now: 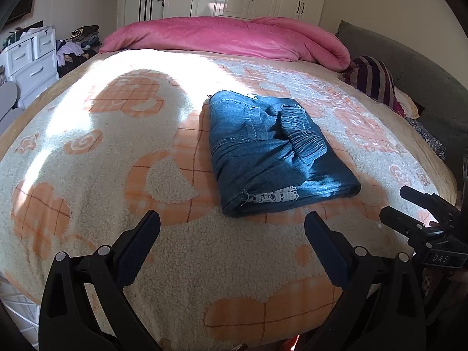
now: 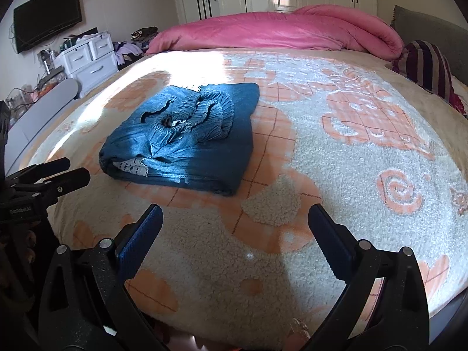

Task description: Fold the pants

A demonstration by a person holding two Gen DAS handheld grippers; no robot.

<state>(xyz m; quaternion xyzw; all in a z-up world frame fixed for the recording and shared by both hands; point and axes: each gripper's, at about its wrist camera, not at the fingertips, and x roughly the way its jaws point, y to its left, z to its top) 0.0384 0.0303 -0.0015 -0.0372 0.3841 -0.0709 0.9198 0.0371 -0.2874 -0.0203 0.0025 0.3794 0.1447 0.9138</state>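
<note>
The blue denim pants (image 1: 272,152) lie folded into a compact rectangle on the cream and orange blanket (image 1: 117,152), elastic waistband on top and white lace trim at the near edge. They also show in the right wrist view (image 2: 187,137), left of centre. My left gripper (image 1: 232,222) is open and empty, just short of the pants' near edge. My right gripper (image 2: 235,215) is open and empty, to the right of the pants and nearer the bed's edge. Each gripper shows at the other view's edge: the right gripper (image 1: 421,219), the left gripper (image 2: 44,181).
A rolled pink duvet (image 1: 234,38) lies across the far side of the bed. A striped pillow (image 1: 371,79) and a dark headboard (image 1: 433,82) are at the right. White drawers (image 2: 87,58), a clothes pile and a wall TV (image 2: 46,17) stand at the left.
</note>
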